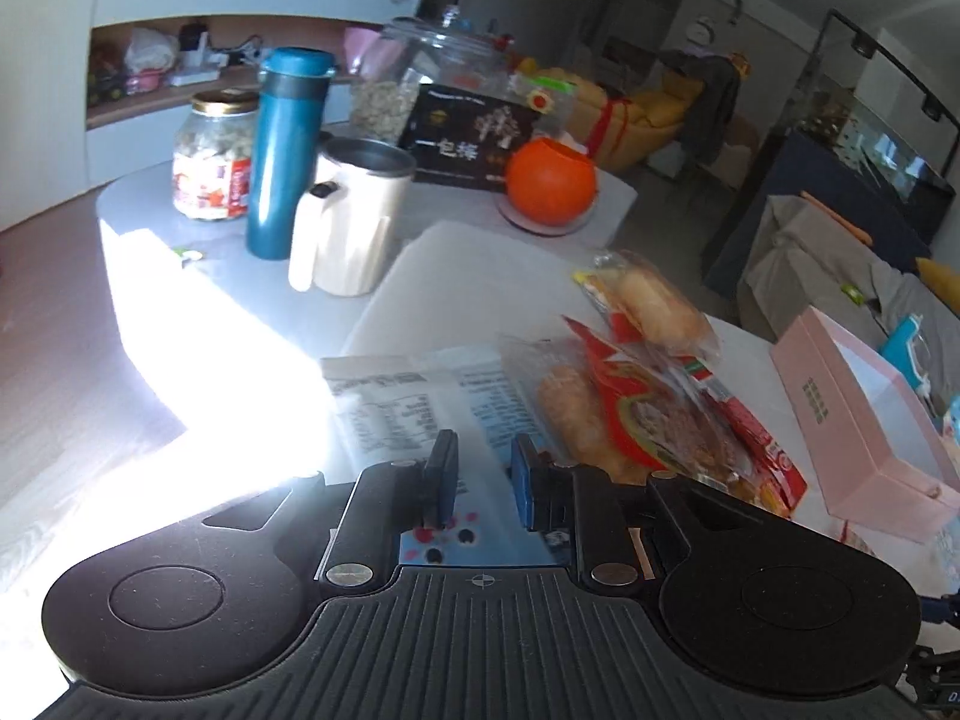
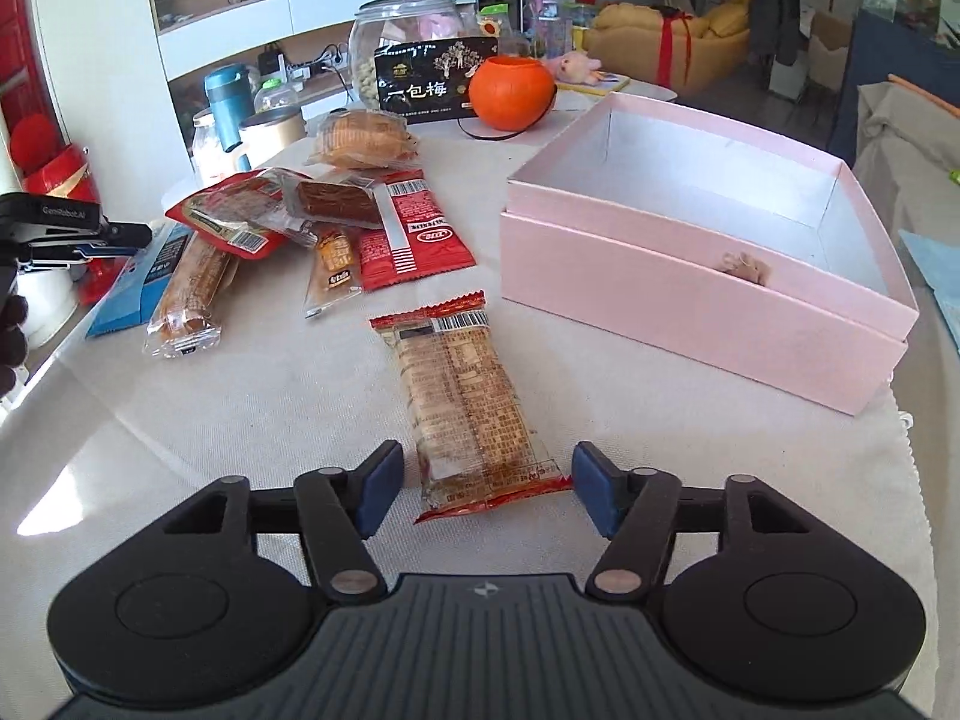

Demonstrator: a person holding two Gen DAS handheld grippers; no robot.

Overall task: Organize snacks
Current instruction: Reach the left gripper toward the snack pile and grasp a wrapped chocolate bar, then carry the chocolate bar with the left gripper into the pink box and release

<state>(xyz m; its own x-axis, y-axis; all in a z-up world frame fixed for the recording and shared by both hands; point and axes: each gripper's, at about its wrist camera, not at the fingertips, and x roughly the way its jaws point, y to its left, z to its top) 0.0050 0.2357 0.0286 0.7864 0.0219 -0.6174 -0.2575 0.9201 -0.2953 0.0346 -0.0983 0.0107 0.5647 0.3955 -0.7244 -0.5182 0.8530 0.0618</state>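
Right tongs (image 2: pixel 486 483) standing wide apart, straddling near end of wafer pack (image 2: pixel 465 396) lying on worktop (image 2: pixel 240 408). Risk: pads closing on crimped foil tail only, pack slipping or swinging during lift toward box (image 2: pixel 690 294), ahead right.

Left tongs (image 1: pixel 480 474) nearly together, appearing clamped on blue packet (image 1: pixel 420 408); thin film possibly sliding out.

Counting: one box, sitting empty; roughly seven packs piling ahead left (image 2: pixel 288 222), overlap hiding some; one orange (image 2: pixel 511 93) far beyond.

Teal flask (image 1: pixel 282 150) beside cream mug (image 1: pixel 354 222); orange lantern (image 2: pixel 511 93) behind.
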